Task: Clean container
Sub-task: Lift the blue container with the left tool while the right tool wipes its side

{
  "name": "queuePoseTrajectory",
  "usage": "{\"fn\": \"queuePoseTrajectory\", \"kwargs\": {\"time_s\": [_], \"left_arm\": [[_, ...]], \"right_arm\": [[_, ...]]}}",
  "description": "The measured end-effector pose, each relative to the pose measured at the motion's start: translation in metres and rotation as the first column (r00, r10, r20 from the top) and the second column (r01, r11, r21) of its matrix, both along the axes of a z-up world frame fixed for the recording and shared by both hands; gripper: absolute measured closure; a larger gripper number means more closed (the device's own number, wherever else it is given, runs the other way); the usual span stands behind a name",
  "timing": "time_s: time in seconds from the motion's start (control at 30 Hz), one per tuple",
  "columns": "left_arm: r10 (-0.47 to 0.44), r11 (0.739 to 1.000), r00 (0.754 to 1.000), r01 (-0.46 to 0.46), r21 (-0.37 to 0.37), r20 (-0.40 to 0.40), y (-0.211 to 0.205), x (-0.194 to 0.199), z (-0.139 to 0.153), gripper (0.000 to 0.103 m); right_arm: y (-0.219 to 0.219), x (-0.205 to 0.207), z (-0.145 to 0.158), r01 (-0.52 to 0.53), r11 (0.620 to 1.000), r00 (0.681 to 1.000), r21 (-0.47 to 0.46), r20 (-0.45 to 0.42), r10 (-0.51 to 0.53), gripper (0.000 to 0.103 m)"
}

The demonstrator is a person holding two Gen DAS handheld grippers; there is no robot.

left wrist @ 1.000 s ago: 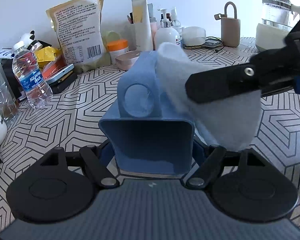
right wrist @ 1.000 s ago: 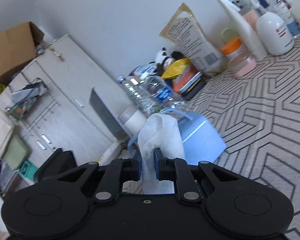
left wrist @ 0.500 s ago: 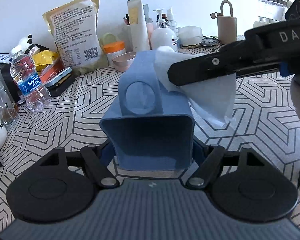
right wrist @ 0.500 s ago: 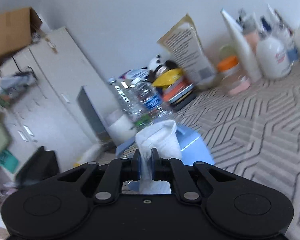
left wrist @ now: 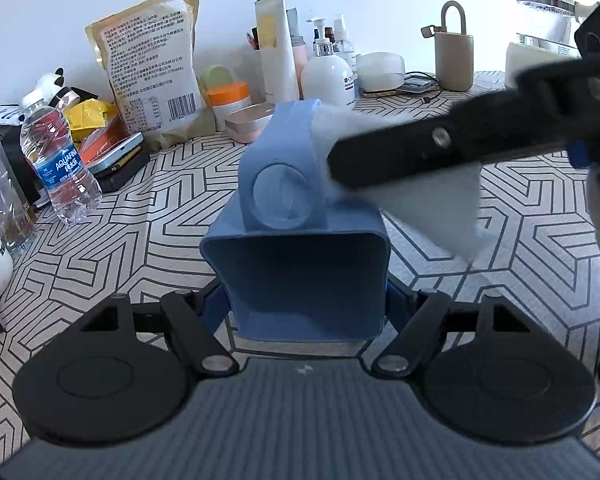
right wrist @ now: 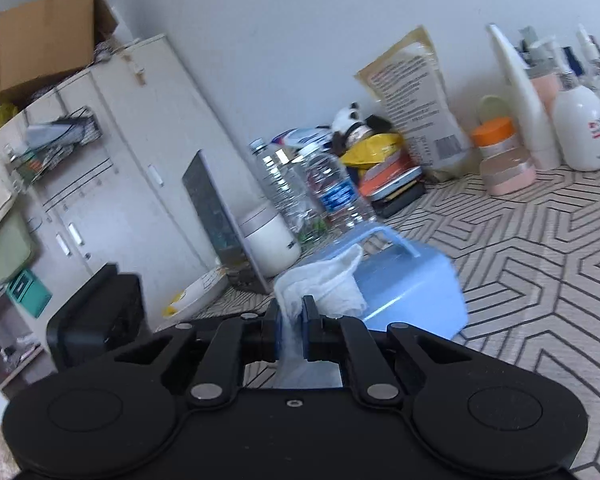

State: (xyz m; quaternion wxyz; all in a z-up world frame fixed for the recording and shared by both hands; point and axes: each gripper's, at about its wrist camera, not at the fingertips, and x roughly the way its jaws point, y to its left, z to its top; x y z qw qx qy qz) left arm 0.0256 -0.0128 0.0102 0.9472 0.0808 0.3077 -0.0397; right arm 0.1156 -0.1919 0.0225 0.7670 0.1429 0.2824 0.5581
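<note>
A blue plastic container [left wrist: 300,264] with a handle on top lies between my left gripper's [left wrist: 306,308] fingers, which are shut on its sides just above the patterned table. It also shows in the right wrist view [right wrist: 404,284]. My right gripper [right wrist: 291,320] is shut on a white wipe [right wrist: 324,284] and presses it against the container's upper right side. In the left wrist view the wipe [left wrist: 432,204] hangs under the right gripper's black arm [left wrist: 460,144], which crosses from the right.
Along the back wall stand a water bottle [left wrist: 58,164], a snack bag [left wrist: 152,68], an orange-lidded jar [left wrist: 230,98], lotion bottles [left wrist: 328,76], a beige holder [left wrist: 454,56] and a kettle [left wrist: 540,20]. A white cabinet [right wrist: 112,152] stands left of the table.
My right gripper has kept rubbing the wipe over the container's top right side, shifting back and forth. The left gripper and container have stayed nearly still.
</note>
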Motion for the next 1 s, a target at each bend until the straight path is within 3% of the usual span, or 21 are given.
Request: {"fn": "queuePoseTrajectory", "kwargs": {"time_s": [0.13, 0.4, 0.6, 1.0], "left_arm": [[0.000, 1.000, 1.000, 0.000, -0.002, 0.000, 0.000, -0.001, 0.000, 0.027], [0.001, 1.000, 1.000, -0.001, -0.032, -0.012, 0.005, 0.001, 0.000, 0.028], [0.008, 0.999, 1.000, -0.009, -0.043, -0.015, 0.007, 0.001, -0.001, 0.028], [-0.006, 0.999, 1.000, 0.005, -0.041, -0.017, 0.005, 0.000, 0.000, 0.028]], "right_arm": [[-0.009, 0.010, -0.002, 0.087, 0.996, 0.996, -0.002, -0.027, -0.087, 0.095], [-0.018, 0.012, -0.012, 0.103, 0.995, 0.989, 0.014, -0.107, -0.101, 0.095], [-0.010, 0.011, -0.027, 0.102, 0.991, 0.981, -0.092, -0.155, -0.115, 0.089], [-0.010, -0.001, -0.012, -0.061, 0.994, 0.988, 0.093, -0.137, 0.073, 0.089]]}}
